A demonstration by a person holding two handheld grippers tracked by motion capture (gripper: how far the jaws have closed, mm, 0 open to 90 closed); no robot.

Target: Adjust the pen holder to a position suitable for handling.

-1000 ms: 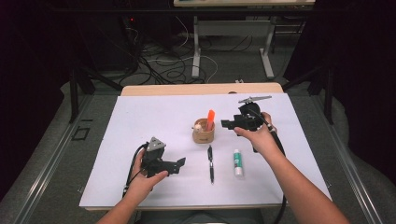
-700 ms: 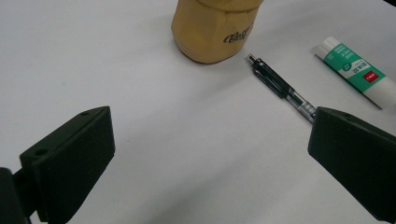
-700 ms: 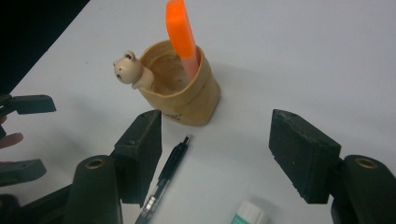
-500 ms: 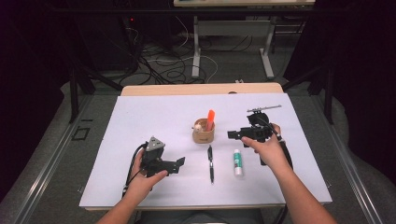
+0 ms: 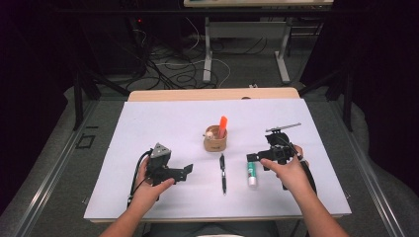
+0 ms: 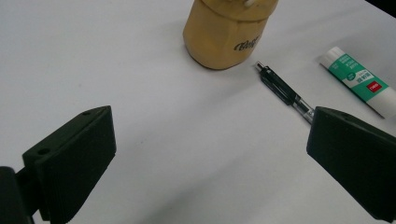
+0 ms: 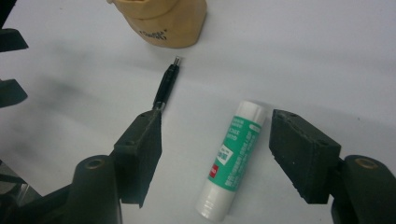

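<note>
Glue stick [image 7: 233,158] lies flat on white table [image 5: 148,128], white cap end pointing toward tan pen cup [image 5: 215,140], black pen [image 5: 223,173] just beside it. Green-and-white plastic tube; likely light, rigid, smooth, prone to rolling. Best hold: across middle of barrel, pads square to it.

Right gripper [image 7: 215,144] hangs over stick, jaws half-spread on either side, not touching.

Left gripper [image 6: 210,154] rests apart near pen, jaws wide, empty.

Orange highlighter [image 5: 223,126] stands in cup.

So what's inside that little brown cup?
An orange marker pokes up out of the brown cup, beside something small and pale at the rim. The cup's wall hides whatever sits lower down.
</note>
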